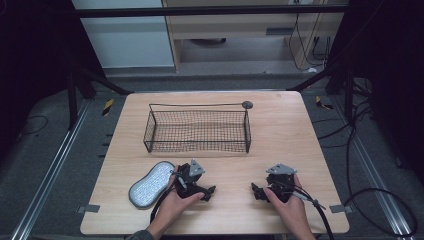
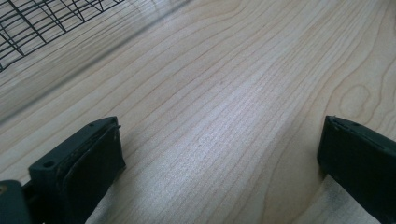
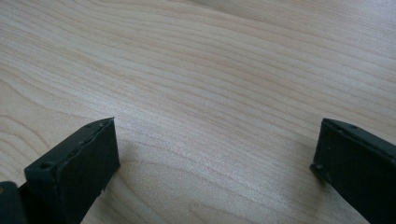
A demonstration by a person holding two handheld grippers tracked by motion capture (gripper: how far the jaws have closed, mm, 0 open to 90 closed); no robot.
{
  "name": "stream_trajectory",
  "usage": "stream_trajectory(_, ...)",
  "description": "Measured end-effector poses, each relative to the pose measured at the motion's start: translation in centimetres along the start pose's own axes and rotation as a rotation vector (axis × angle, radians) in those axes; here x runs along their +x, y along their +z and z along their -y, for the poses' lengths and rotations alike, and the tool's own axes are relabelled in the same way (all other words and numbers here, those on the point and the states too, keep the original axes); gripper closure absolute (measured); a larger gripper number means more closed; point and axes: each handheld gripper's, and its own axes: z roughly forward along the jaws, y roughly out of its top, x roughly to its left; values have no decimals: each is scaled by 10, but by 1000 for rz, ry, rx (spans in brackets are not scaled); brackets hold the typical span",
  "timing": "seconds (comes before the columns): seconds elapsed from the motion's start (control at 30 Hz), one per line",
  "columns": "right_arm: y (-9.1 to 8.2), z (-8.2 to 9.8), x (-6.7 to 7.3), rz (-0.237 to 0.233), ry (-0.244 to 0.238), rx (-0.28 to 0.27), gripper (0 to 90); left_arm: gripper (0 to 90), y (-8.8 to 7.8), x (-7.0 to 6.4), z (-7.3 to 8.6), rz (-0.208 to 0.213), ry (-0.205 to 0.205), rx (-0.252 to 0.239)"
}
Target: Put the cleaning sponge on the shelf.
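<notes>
A: Starting at the left, what lies there?

B: A grey oval pad [image 1: 151, 184] lies flat on the table [image 1: 280, 130], near the front edge. Its long axis runs slantwise, from the near left up toward the far right.

A: And the left tool [image 1: 210, 190]?

B: It rests on the wood just to the right of the pad, held low by the left hand [image 1: 172, 202]. Its jaws stand wide apart with bare wood between them, and they point toward the middle of the table, away from the pad.

A: So which hand is closer to the pad?

B: The left, clearly. I judge it must turn and swing leftward to meet the pad's upper end.

A: What sits behind?

B: A wire basket [image 1: 197, 131], empty as far as I can see, stands farther back, about midway across the table.

A: And the right side?

B: The right tool [image 1: 254, 190] rests on the table too, jaws apart on nothing, well apart from the pad, with the right hand [image 1: 290, 205] behind it.
</notes>
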Motion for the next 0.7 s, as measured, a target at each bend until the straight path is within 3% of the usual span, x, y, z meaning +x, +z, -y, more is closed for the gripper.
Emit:
stream_trajectory(0.13, 0, 0, 0, 2, -1, 1, 4, 29, -7, 3, -1, 6, 2, 4)
stream_trajectory(0.27, 1, -1, 1, 1, 2, 0, 4, 29, -24, 12, -4, -20, 10, -40)
stream_trajectory(0.4, 1, -1, 1, 2, 1, -1, 4, 30, -44, 26, -5, -61, -20, -74)
stream_trajectory(0.7, 1, -1, 2, -1, 0, 2, 4, 35, -80, 61, 6, -117, -33, -5)
